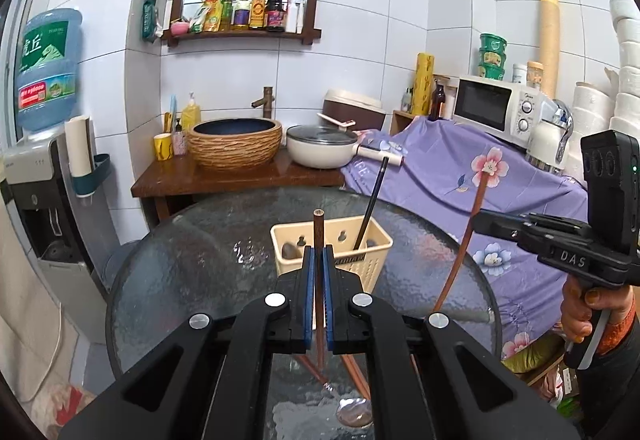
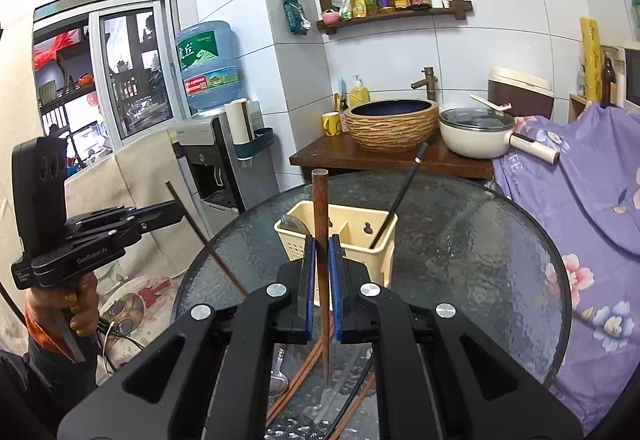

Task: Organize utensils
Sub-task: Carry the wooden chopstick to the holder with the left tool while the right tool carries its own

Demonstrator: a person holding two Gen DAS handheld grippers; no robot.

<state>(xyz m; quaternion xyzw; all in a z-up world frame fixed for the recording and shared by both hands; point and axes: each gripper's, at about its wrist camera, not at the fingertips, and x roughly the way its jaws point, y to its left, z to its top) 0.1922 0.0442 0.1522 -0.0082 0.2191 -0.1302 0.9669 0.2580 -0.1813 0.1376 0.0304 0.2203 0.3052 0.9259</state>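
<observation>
Spoon (image 1: 354,414) bowl partly behind tongs.

Right tongs (image 2: 319,272) clamp upright brown chopstick (image 2: 320,207) before cream caddy (image 2: 360,236).

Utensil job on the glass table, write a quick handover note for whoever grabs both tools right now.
Left tool: shut on a brown chopstick, upright.
Right tool: shut on another brown chopstick.
Cream holder stands mid-table; a black chopstick is already inside.
Left to do: drop both held chopsticks in, then collect the spoon and loose chopsticks on the glass table.
</observation>
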